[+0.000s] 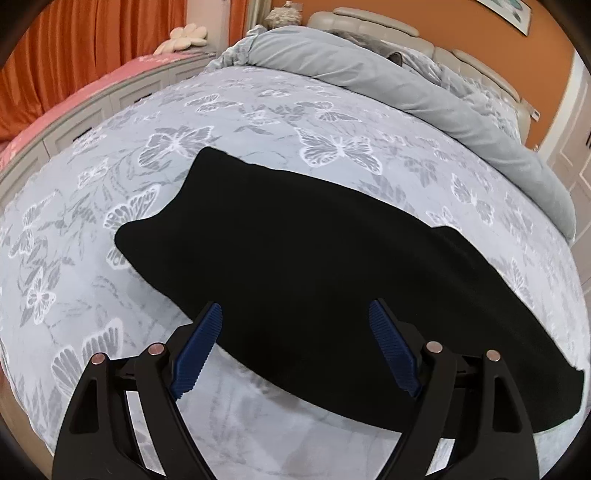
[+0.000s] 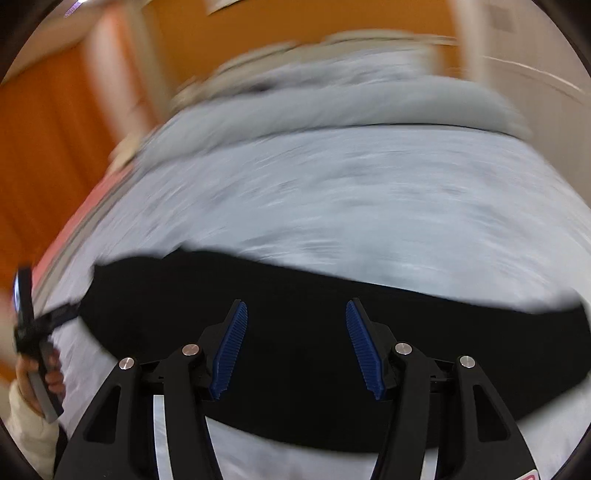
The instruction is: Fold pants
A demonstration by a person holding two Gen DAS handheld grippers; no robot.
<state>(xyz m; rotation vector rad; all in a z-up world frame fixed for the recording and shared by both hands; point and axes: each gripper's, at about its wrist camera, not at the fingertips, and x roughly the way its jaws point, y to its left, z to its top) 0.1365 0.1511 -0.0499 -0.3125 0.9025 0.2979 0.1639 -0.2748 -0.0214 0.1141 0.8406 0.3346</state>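
Grey butterfly-print bedspread (image 1: pixel 258 122) under orange walls (image 1: pixel 554 40).

Setting: a bedroom in a home. Ahead of the fingers lies a made bed (image 1: pixel 258 122) with a grey butterfly-print cover. At its far end, beyond the fingertips, a rolled grey duvet (image 1: pixel 406 92) rests against a padded cream headboard (image 1: pixel 373 22). Far left of the fingers, orange curtains (image 1: pixel 92 40) hang behind a window bench with a pink cushion (image 1: pixel 96 88) and a flower-shaped pillow (image 1: pixel 188 37). The walls are orange.
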